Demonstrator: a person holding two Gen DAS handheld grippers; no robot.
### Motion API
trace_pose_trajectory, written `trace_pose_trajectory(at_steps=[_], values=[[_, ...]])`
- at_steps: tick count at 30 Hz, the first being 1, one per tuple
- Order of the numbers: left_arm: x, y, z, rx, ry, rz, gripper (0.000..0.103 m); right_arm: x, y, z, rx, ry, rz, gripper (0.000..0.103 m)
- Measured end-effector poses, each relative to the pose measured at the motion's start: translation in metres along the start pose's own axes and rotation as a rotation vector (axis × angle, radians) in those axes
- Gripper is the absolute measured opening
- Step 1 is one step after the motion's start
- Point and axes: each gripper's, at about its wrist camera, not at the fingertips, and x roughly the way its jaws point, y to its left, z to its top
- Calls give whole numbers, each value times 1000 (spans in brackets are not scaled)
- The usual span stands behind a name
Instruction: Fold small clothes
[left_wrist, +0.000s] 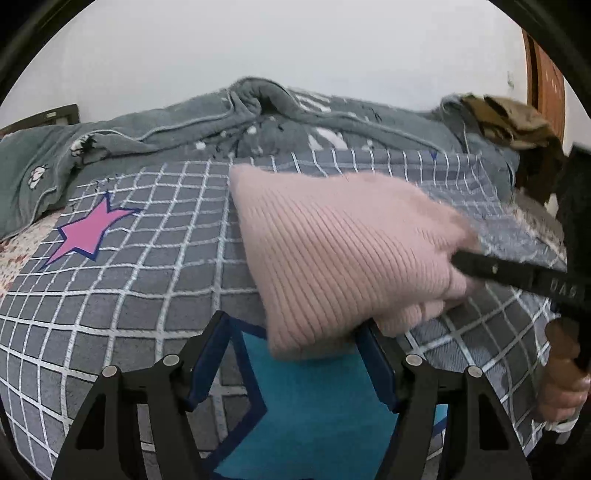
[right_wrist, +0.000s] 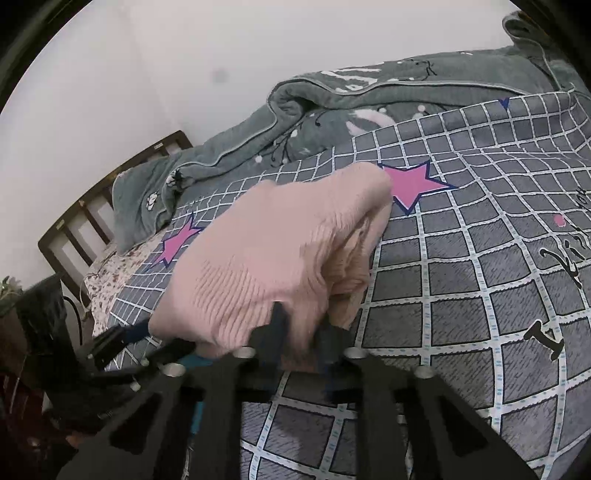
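Observation:
A pink ribbed knit garment lies folded over on the grey checked bedspread. My left gripper is open, its blue-padded fingers spread at the garment's near edge, which lies between them. My right gripper is shut on the pink garment, pinching its near edge and lifting it slightly. In the left wrist view the right gripper comes in from the right and clamps the garment's right corner. The left gripper shows at the lower left of the right wrist view.
A rumpled grey-green blanket lies along the far side of the bed. An olive cloth sits at the far right. A dark wooden headboard stands on the left. The bedspread has pink stars and a blue patch.

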Motion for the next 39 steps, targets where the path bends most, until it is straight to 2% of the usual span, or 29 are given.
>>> trace_pose_trajectory(at_steps=[2,3,4,6,11,15,19,21,23,29,31,34,39], values=[[-3,6,1,-20,-7,-16,57,-5,0,2,-23,-23,-9,6],[-3,9,1,-29,-4,-28,57,-14,-3,5,-15,-64,-11,6],[-1,11,2,-34,0,-36,57,-18,-6,7,-3,-70,9,6],[0,12,2,-34,6,-45,57,-18,-10,10,15,-52,21,6],[-12,13,4,-30,-21,-96,57,-8,1,6,-57,-14,-45,6],[-25,21,11,-74,-81,-145,59,-16,6,9,-88,-37,-47,11],[-19,24,19,-117,-81,-135,60,-24,4,17,-65,-82,-49,13],[-13,24,24,-138,-72,-131,60,-25,3,21,-44,-101,-55,21],[-7,23,30,-156,-69,-126,60,-22,1,27,-10,-113,-53,24],[12,19,39,-195,-32,-98,60,-7,2,31,25,-114,-74,24],[18,17,38,-205,-8,-87,60,0,2,29,26,-105,-89,24],[25,15,36,-209,22,-82,60,7,1,24,8,-96,-107,12],[25,11,32,-183,31,-69,60,9,-2,18,-7,-66,-147,9]])
